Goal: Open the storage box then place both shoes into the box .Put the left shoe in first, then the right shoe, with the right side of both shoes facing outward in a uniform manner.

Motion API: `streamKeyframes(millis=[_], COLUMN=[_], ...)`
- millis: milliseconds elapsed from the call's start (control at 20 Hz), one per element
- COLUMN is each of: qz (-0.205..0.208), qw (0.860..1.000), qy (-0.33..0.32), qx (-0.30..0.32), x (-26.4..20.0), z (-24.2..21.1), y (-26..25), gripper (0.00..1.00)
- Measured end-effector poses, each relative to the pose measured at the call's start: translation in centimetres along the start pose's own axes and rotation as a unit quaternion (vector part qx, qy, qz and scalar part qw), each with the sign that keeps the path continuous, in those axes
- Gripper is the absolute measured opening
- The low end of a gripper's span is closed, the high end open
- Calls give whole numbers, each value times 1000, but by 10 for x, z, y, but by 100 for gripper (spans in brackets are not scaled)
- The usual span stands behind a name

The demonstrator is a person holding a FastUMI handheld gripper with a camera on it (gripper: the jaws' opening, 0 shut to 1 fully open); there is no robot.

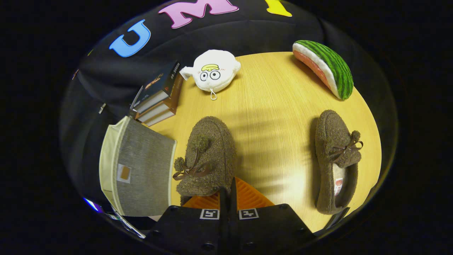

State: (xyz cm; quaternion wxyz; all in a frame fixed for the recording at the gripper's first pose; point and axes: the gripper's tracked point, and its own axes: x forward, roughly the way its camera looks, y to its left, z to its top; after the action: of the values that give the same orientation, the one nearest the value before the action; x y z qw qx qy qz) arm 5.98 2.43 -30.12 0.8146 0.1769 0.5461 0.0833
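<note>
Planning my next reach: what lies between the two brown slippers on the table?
Nothing: the gripper view shows bare wooden table between the near slipper and the far slipper. The gripper is shut.

Honestly nothing here is legible. The books (158, 95) stacked beyond the gripper (228, 198), off to its left, have spine lettering too small to make out. The slipper (336, 159) to the right has a small tag inside, print unreadable. The gripper body carries two square black-and-white marker patterns, no words.
</note>
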Motion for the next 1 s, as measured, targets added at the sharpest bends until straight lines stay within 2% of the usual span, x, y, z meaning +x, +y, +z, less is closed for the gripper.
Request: streamKeyframes(millis=[100,350,550,750,1000], qz=[20,58,105,114,114], qw=[1000,997,991,987,989], qy=[1,-46,-63,-79,-57], qx=[9,16,55,86,78], x=[-24,-83,-110,-110,-92], z=[4,36,56,73,63], y=[21,73,128,166,216], gripper=[5,5,5,5,5])
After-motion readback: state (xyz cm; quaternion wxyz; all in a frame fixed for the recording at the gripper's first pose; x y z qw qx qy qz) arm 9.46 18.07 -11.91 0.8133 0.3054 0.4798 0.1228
